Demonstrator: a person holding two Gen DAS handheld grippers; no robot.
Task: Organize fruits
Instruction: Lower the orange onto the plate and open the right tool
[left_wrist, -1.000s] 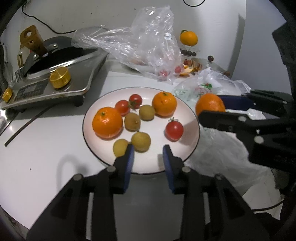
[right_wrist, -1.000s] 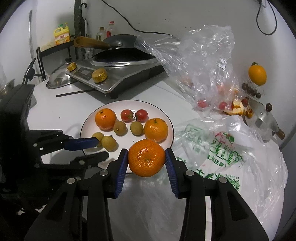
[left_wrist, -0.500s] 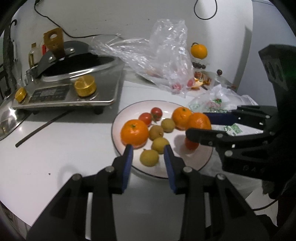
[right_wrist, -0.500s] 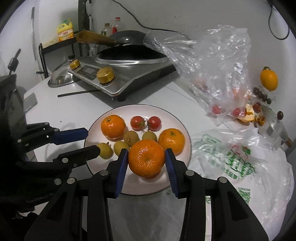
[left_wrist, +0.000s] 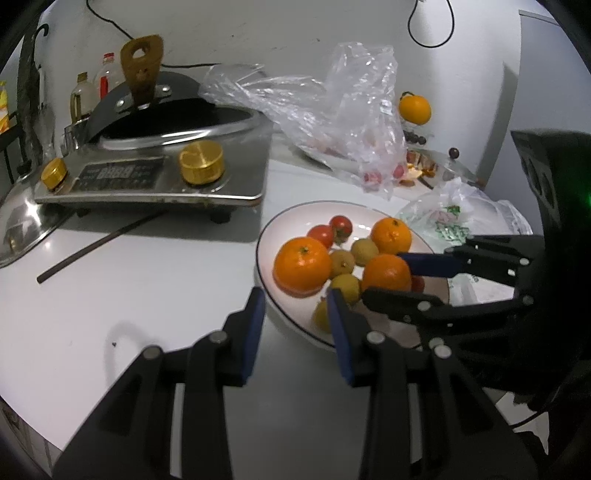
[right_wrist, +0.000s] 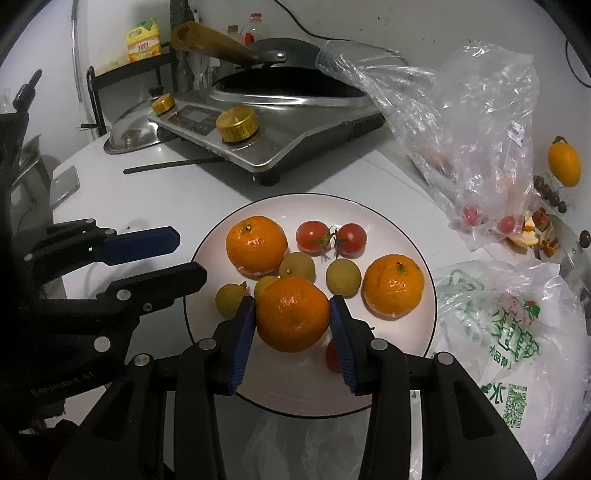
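Note:
My right gripper (right_wrist: 291, 306) is shut on an orange (right_wrist: 291, 314), held just over the near part of the white plate (right_wrist: 388, 214). On the plate lie two more oranges (right_wrist: 256, 243) (right_wrist: 393, 286), two cherry tomatoes (right_wrist: 312, 236), several small yellow-brown longans (right_wrist: 343, 277) and a third tomato (right_wrist: 332, 356), half hidden under the held orange. My left gripper (right_wrist: 190, 254) stands open and empty beside the plate's left rim. The left wrist view shows its fingers (left_wrist: 255, 314) at the plate's near edge (left_wrist: 295, 221), with the held orange (left_wrist: 386, 271) to the right.
An induction cooker with a wok (right_wrist: 277, 122) stands behind the plate, with a dark chopstick (right_wrist: 170, 164) in front of it and a steel lid (right_wrist: 133, 131) to its left. A clear plastic bag (right_wrist: 461, 110) and a printed white bag (right_wrist: 509, 332) lie to the right.
My right gripper has carried the orange from over the white bag to above the plate and lowered it. My left gripper has drawn away from the plate's front towards its left edge.

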